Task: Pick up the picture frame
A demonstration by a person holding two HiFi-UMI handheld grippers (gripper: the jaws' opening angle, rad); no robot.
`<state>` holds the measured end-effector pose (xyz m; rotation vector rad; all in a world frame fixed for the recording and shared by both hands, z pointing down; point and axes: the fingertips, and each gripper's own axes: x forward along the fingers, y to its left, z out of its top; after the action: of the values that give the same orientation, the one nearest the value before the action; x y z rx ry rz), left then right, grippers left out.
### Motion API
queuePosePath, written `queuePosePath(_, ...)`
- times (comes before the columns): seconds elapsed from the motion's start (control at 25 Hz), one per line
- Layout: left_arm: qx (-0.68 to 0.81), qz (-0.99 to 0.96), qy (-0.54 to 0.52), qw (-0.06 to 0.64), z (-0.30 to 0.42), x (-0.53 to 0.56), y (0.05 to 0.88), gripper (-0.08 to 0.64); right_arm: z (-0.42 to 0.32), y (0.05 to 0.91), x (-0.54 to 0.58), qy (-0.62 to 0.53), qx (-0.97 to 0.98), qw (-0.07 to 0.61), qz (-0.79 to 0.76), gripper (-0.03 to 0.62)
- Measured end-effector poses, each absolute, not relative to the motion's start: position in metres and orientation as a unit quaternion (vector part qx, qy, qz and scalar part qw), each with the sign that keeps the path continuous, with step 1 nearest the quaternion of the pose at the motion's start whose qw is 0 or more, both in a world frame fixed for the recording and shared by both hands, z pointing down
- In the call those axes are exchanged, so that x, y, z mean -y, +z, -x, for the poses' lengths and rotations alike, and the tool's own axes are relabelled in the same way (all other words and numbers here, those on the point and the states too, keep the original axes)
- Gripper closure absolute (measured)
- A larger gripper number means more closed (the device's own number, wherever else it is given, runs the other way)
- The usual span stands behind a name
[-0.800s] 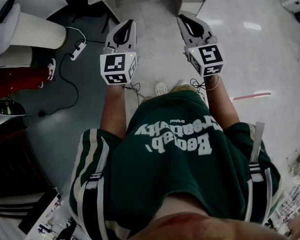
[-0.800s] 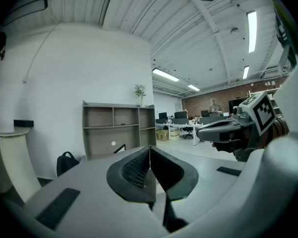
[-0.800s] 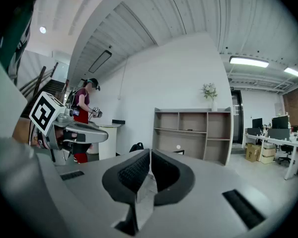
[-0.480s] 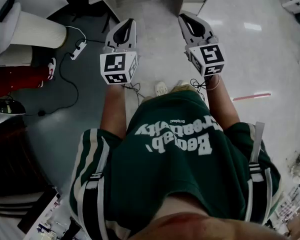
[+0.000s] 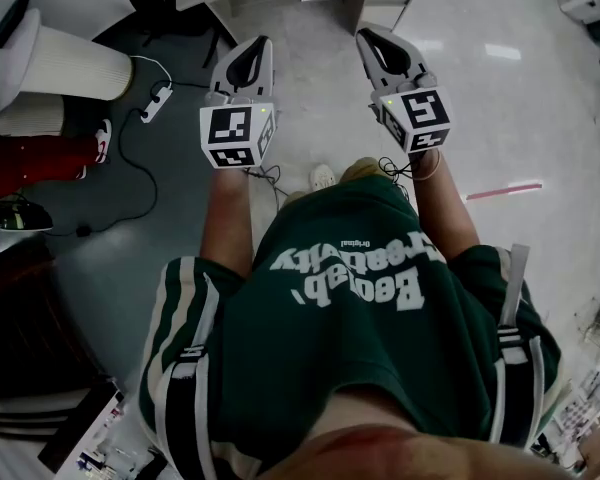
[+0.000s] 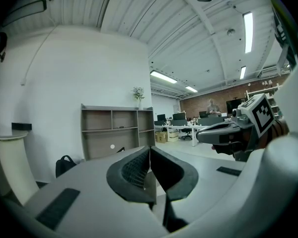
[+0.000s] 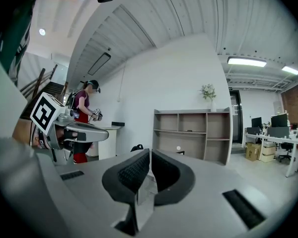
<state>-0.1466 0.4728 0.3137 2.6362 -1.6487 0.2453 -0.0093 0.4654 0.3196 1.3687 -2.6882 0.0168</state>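
Here left gripper (image 6: 149, 149) and right gripper (image 7: 150, 154), two in all, press fingers together

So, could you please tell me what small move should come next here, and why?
Probably a step toward the shelf unit to search: the left gripper and right gripper are both shut, empty and held about level over the floor, and no picture frame shows in any view.
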Motion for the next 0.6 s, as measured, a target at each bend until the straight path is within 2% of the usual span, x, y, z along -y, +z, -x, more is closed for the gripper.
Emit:
queuePosePath(0.28,0.522,-0.849,0.079,0.009,0.142,-0.475,0.314,0.540,0.007,0.324,-0.470,0.012,0.888,0.057,-0.456,0.552)
queuePosePath(0.6,0.526,-0.846,0.082,0.010,0.131,-0.430,0.317,0.541,0.000,0.325,-0.424,0.007,0.892,0.044,-0.450,0.552)
